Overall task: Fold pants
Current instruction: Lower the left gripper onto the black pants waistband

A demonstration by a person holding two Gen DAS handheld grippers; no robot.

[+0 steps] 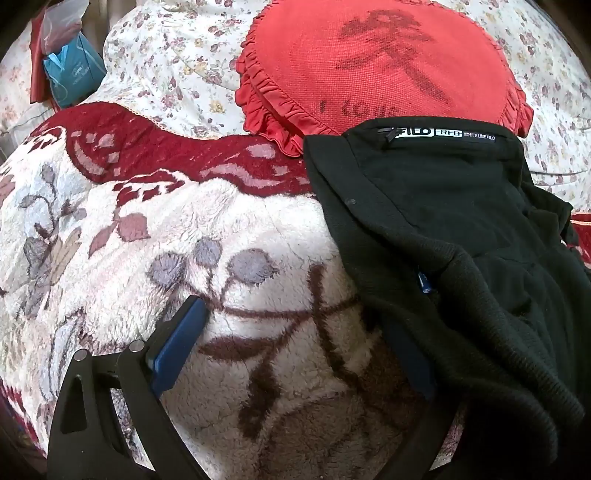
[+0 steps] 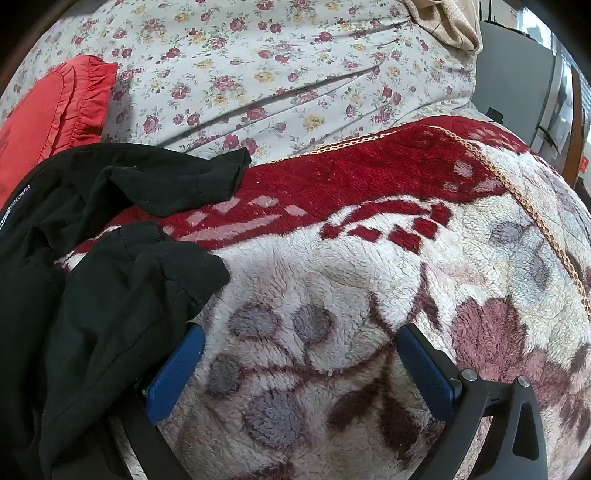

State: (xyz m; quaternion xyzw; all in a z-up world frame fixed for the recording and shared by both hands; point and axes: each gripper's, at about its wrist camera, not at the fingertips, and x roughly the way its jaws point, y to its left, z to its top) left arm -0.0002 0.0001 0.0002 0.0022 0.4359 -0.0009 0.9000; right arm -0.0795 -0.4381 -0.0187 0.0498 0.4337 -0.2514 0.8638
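Observation:
Black pants (image 1: 443, 229) lie crumpled on the fleece blanket (image 1: 147, 236) at the right of the left wrist view, their labelled waistband toward the red cushion. My left gripper (image 1: 295, 317) stands open over the blanket just left of the pants. Its left blue pad (image 1: 177, 347) is bare, and its right finger is partly covered by the pants' edge. In the right wrist view the pants (image 2: 92, 280) fill the left side, with two cuffs pointing right. My right gripper (image 2: 301, 328) is open over bare blanket (image 2: 332, 266), its left pad (image 2: 177, 369) against the pants' edge.
A round red ruffled cushion (image 1: 369, 66) lies on the floral sheet (image 2: 277, 66) behind the pants. A teal bag (image 1: 74, 74) and a plastic bag sit at the far left. Grey furniture (image 2: 517, 85) stands beyond the bed's right edge, with beige cloth (image 2: 443, 22) above.

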